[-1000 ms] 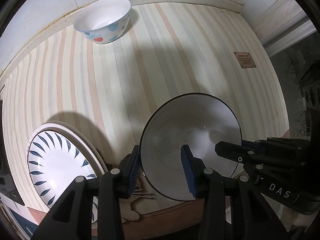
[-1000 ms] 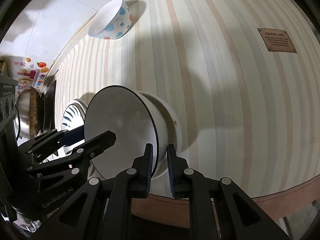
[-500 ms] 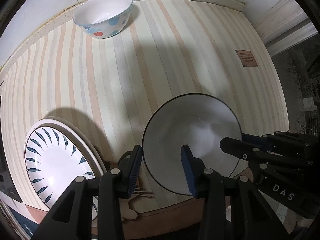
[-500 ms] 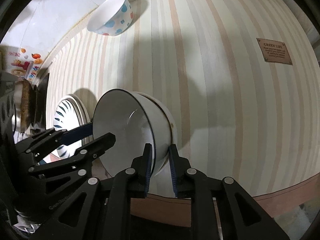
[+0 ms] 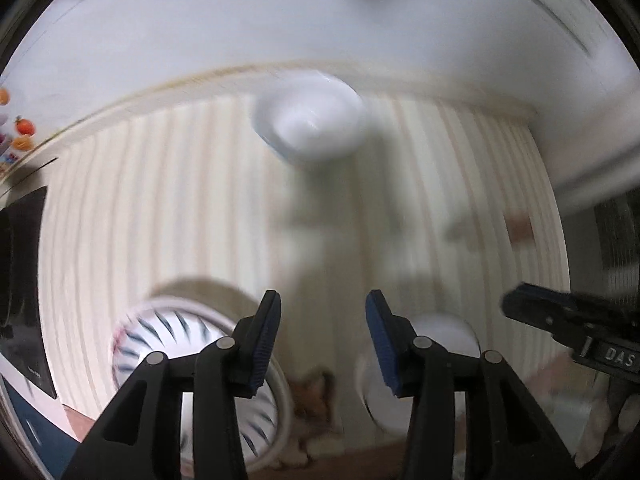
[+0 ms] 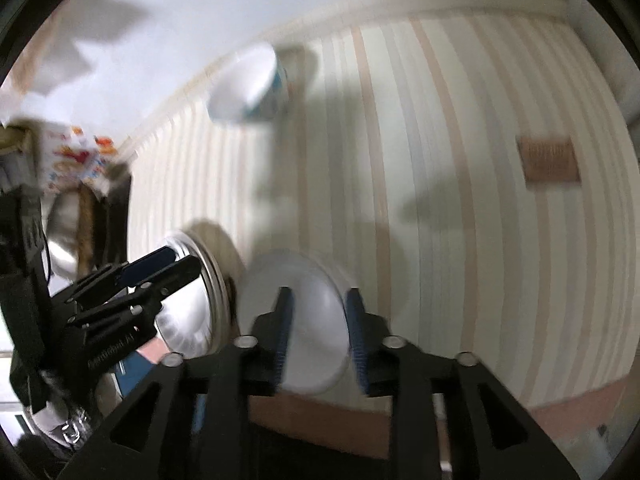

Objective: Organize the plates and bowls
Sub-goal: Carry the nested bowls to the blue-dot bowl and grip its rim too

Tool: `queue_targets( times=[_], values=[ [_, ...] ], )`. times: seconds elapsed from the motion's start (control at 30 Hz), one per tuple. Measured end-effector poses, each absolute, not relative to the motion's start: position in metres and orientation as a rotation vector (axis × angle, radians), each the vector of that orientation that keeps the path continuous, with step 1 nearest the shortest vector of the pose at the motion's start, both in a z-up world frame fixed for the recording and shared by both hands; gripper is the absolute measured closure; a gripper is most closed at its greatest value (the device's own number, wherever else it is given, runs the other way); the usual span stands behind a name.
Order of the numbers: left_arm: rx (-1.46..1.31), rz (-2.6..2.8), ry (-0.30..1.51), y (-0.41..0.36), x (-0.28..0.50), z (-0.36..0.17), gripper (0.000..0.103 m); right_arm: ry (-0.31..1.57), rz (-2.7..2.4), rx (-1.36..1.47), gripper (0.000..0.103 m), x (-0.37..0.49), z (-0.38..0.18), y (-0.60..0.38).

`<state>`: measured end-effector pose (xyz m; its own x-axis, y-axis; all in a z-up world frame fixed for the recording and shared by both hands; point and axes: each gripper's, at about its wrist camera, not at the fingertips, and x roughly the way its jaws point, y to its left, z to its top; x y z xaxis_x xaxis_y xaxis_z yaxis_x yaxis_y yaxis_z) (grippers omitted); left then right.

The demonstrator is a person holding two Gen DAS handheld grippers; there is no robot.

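- Striped counter, frames blurred.
- Left tongs spread, gripping nothing; patterned plate just left, dotted bowl far ahead.
- Right tongs parted, straddling white bowl, contact unclear.

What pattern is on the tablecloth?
Pale stripes, beige and cream, on the tablecloth; clearest in the right wrist view.

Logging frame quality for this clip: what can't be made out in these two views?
- Left wrist: motion blur erases the dotted bowl's pattern; the left gripper's fingers cover part of the leaf plate.
- Right wrist: the brown label's text is smeared; the right gripper's fingers hide the white bowl's rim.
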<state>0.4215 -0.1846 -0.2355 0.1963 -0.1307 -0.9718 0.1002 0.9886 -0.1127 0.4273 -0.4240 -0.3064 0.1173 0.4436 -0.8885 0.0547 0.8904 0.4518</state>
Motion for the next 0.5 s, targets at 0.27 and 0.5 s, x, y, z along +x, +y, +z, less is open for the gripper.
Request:
queue_targets(
  times=[0.27,0.5],
  values=[
    [-0.161,-0.045,1.380,-0.141,0.526,-0.266,0.061,1.353,0.321,0.431,0.061,0.539,-0.309,-0.413],
    [-0.215,-0.057,1.460,-0.143,0.577,-0.306,0.062,1.360,0.345,0.360,0.061,0.625,-0.341,-0.368]
  ],
)
